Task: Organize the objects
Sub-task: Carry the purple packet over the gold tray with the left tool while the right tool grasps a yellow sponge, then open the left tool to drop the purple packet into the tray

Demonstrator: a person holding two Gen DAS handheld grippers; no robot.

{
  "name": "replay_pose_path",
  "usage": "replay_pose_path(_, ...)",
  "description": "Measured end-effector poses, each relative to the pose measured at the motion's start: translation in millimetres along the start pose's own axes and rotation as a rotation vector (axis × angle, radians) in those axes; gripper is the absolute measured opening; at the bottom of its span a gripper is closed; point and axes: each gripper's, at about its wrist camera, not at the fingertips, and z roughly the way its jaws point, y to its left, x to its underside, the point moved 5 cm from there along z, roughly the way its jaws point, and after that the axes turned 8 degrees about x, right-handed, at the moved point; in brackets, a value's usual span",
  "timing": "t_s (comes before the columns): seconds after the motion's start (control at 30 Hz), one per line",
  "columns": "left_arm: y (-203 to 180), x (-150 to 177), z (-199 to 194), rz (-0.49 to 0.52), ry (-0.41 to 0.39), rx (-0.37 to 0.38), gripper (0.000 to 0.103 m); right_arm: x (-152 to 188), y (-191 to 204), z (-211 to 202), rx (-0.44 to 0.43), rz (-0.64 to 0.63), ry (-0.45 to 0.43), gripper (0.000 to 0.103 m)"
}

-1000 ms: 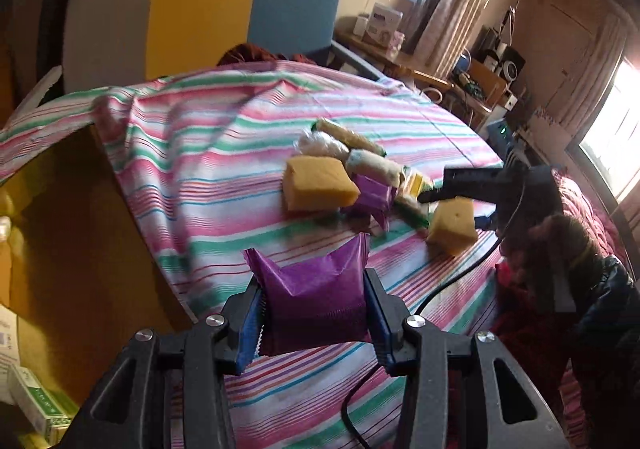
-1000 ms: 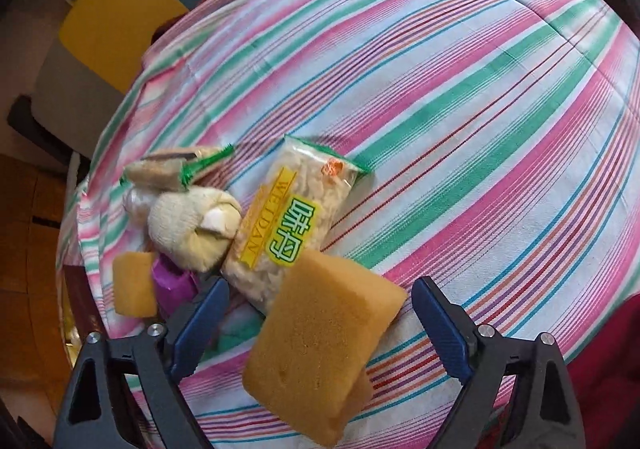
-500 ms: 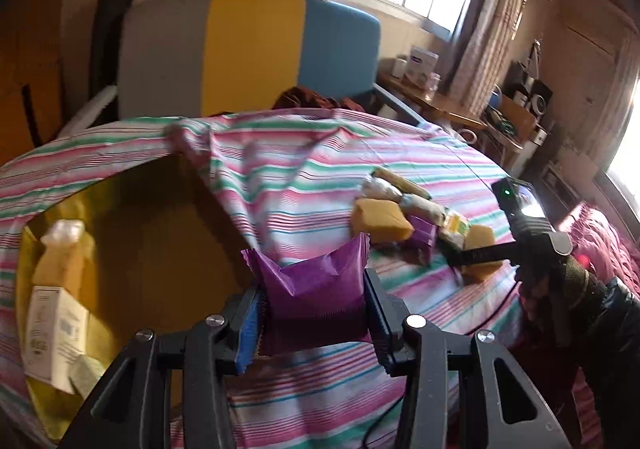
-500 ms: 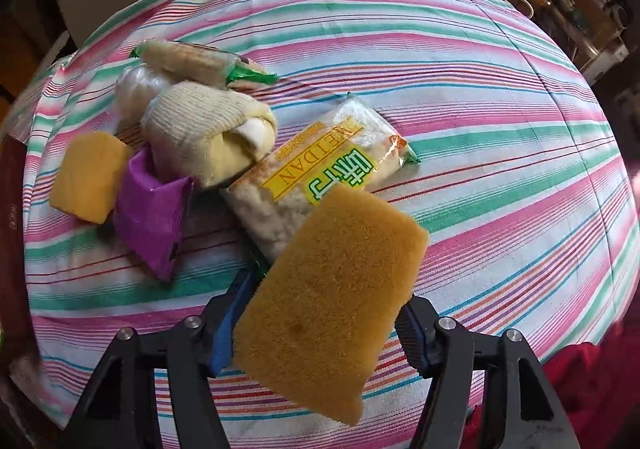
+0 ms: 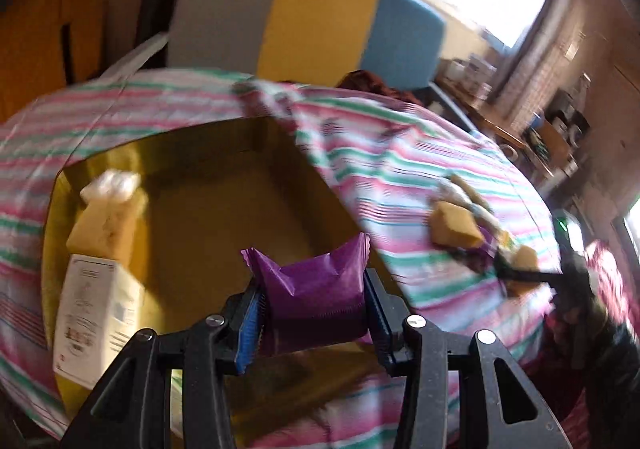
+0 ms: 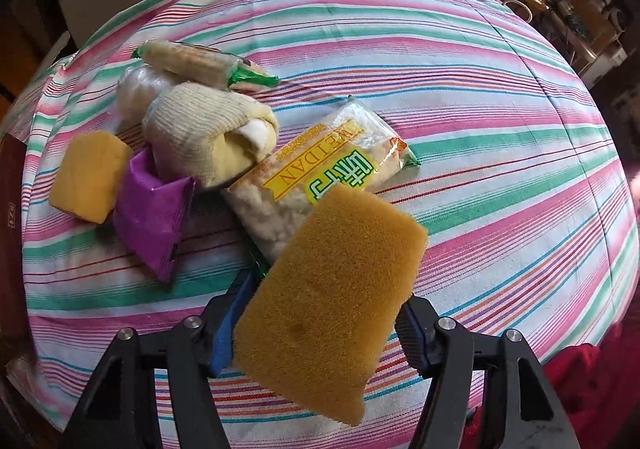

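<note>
L gripper jaws narrow, clamped on purple pack, over box w/ carton inside at left. R gripper jaws just closed in, pinching sponge above striped cloth. Beyond, far-left: snack bag, sock roll, 2nd purple pack, 2nd sponge.
</note>
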Motion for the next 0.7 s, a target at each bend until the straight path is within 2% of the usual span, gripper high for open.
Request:
replay_pose_path(0.1, 35.6, -10.9, 7.6, -0.086, 0.03, -0.017, 0.046, -0.2, 0.1, -1.8, 0.005, -0.016, -0.007, 0.065)
replay_pose_path(0.23, 70.0, -32.8, 20.5, -0.125, 0.063, -0.07, 0.046, -0.8, -1.3, -4.2, 0.003, -0.024, -0.013, 0.064)
replay_pose_path(0.37, 89.9, -54.1, 41.6, -0.167, 0.098, -0.091, 0.046, -1.6, -3.3, -6.8, -0.001, -0.031, -0.018, 0.063)
replay_pose_path(0.57, 117.9, -72.9, 69.9, -0.197, 0.15, -0.191, 0.048, -3.2, -8.0, -10.5, -0.008, -0.034, -0.021, 0.062)
replay_pose_path(0.7, 135.2, -78.4, 69.2, -0.233, 0.142, -0.239, 0.056, -4.9, -11.5, -12.9, -0.012, -0.036, -0.022, 0.062)
